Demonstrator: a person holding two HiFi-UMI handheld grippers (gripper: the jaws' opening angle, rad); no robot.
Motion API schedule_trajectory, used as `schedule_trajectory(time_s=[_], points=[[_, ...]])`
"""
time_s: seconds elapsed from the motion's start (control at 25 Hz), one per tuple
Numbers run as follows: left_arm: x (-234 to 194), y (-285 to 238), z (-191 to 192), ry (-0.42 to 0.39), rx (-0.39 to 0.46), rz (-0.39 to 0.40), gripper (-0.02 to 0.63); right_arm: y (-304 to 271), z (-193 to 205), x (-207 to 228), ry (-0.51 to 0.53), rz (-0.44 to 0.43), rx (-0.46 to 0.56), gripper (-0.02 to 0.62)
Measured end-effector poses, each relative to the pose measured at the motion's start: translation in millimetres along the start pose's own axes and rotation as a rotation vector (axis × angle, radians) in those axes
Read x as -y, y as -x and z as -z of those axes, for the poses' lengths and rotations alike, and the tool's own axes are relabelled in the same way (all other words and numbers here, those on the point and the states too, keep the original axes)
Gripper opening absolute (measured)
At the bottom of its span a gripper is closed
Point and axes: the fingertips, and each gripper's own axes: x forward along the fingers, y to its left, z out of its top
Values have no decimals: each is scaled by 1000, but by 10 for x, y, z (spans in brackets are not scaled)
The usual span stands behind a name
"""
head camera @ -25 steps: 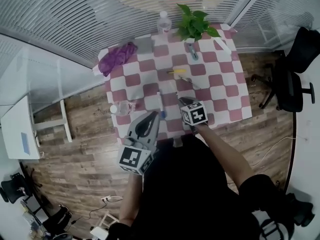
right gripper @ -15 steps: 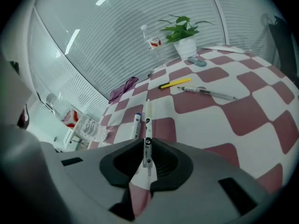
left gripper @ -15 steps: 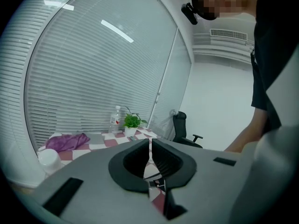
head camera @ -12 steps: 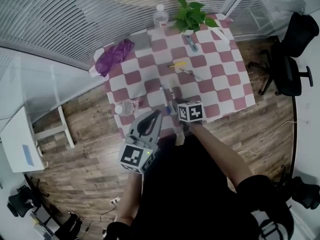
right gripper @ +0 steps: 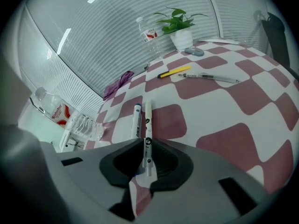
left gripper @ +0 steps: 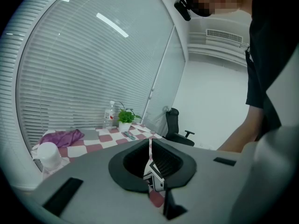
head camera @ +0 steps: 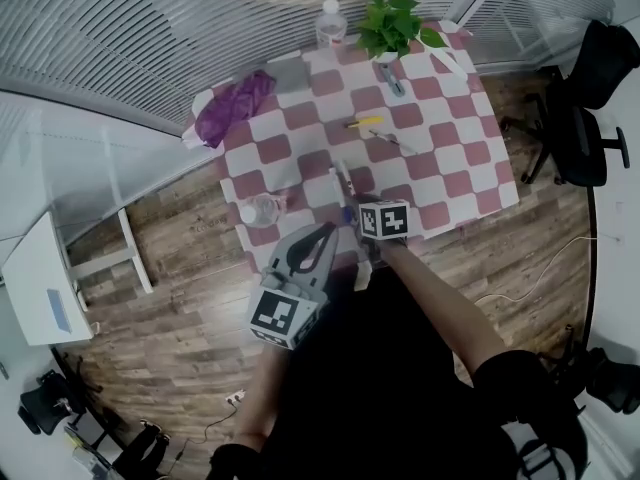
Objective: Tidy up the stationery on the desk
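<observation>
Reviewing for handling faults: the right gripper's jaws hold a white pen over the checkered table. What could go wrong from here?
The right gripper pinches the white pen near one end, so the long free end may pivot or slip out when moved. A second pen lies close beside it and could be knocked by a sideways swing, perhaps rolling across the table.

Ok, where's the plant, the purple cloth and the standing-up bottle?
plant (right gripper: 183,39): right gripper view, on its white pot.
purple cloth (head camera: 232,111): head view, its middle.
bottle (right gripper: 150,38): right gripper view, its body.
</observation>
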Motion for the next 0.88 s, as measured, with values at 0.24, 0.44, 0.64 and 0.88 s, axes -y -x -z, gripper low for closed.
schedule_trajectory(time_s=[0.24, 0.44, 0.64, 0.88], points=[[-8, 13, 28, -7, -5, 12, 43, -11, 38, -9, -14, 3, -7, 72], [-12, 6, -14, -11, 5, 9, 43, -17, 37, -28, -19, -23, -14, 89], [-6, -13, -14, -6, 5, -3, 43, -9, 33, -23, -23, -38, -25, 89], [40, -45, -23, -4, 9, -16, 43, 47, 50, -20, -12, -56, -27, 89]])
